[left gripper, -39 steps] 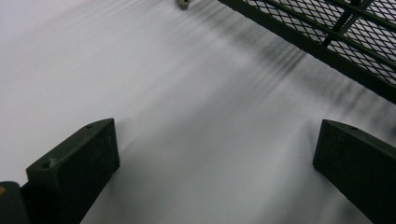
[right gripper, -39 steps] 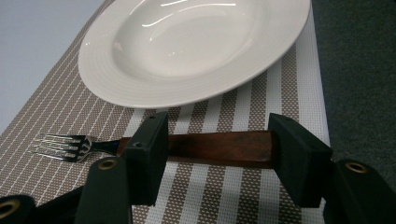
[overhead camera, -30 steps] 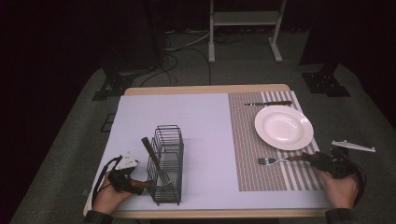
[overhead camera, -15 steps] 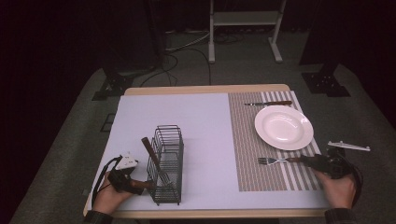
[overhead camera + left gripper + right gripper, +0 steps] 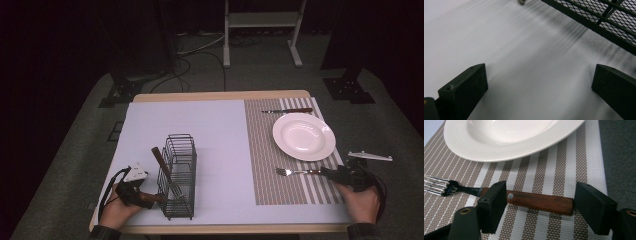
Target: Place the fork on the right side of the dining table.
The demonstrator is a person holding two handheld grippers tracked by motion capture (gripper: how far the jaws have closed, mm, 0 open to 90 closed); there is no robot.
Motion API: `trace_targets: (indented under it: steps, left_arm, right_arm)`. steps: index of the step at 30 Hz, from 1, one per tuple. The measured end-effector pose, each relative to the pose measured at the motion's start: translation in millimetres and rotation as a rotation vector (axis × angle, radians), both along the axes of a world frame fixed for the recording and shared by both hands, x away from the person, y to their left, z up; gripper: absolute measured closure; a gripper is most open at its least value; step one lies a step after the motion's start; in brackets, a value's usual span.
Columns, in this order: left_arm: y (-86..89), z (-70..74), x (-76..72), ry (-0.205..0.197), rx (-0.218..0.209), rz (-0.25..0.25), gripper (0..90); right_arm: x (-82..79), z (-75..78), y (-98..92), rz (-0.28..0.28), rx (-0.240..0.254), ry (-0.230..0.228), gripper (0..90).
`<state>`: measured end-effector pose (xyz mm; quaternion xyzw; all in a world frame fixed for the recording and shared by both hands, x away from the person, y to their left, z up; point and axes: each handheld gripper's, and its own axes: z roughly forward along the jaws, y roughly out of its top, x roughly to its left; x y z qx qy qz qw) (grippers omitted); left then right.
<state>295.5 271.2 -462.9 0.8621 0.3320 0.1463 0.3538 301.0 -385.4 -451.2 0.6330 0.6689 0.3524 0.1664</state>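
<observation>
A fork (image 5: 295, 172) with a wooden handle (image 5: 539, 202) lies flat on the striped placemat (image 5: 270, 165), just in front of the white plate (image 5: 303, 136). My right gripper (image 5: 330, 173) straddles the handle. Its jaws have just been opening, and in the right gripper view (image 5: 541, 195) the pads stand apart with the handle resting on the mat between them. My left gripper (image 5: 145, 196) lies low on the white mat at the front left, beside the black wire basket (image 5: 179, 175). It is open (image 5: 540, 72) with nothing between the pads.
A wooden-handled utensil (image 5: 161, 161) leans in the basket, whose mesh wall (image 5: 599, 20) is close to the left gripper. A knife (image 5: 287, 110) lies behind the plate. The table's right edge (image 5: 345, 165) and grey carpet (image 5: 619, 157) are next to the right gripper.
The grey plate on the right gripper has edged slightly left. The fork, the basket and the left hand stay where they were.
</observation>
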Motion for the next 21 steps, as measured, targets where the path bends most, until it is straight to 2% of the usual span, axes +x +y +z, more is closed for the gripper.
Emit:
trace_targets:
  steps: [7,14,21]
  left_arm:
    - [0.1,0.0,0.1,0.001,-0.001,0.0,0.0]
    - [0.0,0.0,0.0,-0.001,0.0,-0.001,0.0]
    - [0.0,-0.1,-0.4,-0.006,0.002,-0.001,0.0]
  right_arm:
    - [-2.8,5.4,-0.9,-0.008,-0.001,-0.037,24.1]
    - [-5.0,13.0,3.0,0.007,-0.007,-0.068,20.7]
    - [-6.1,24.1,18.7,0.054,-0.01,-0.115,19.3]
